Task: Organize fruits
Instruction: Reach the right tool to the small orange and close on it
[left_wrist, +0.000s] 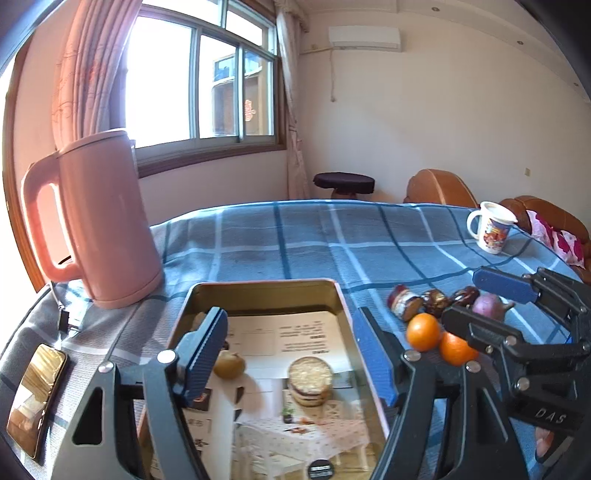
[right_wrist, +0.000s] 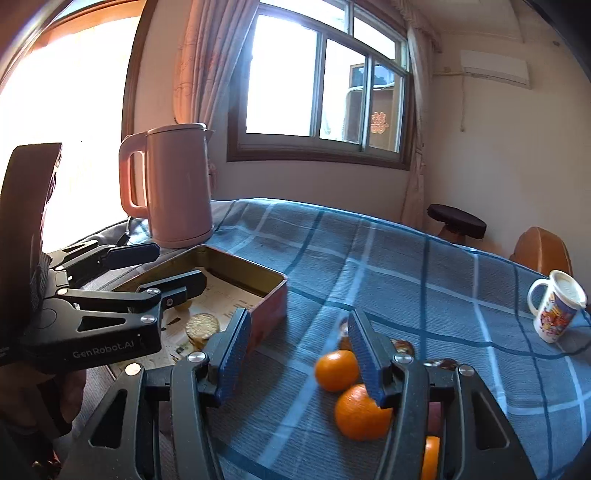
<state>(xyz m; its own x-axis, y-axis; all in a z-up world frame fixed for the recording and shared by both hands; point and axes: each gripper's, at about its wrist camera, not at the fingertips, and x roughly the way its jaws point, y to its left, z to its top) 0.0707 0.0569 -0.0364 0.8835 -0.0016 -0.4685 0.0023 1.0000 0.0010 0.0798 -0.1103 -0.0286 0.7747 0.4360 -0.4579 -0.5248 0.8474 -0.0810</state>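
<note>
Two oranges (right_wrist: 337, 370) sit touching each other on the blue checked counter (left_wrist: 332, 240), just right of the open tin (left_wrist: 266, 291). In the tin lie a brownish fruit (left_wrist: 229, 364) and a stack of round biscuits (left_wrist: 309, 380). The left gripper (left_wrist: 291, 354) hangs over the tin, fingers spread and empty. The right gripper (right_wrist: 299, 354) hovers above the oranges, fingers apart, holding nothing.

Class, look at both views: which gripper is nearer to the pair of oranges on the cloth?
Right. The right gripper hangs open just over the oranges, one finger overlapping the nearer one. The left gripper hangs open over the tin box, beside them.
</note>
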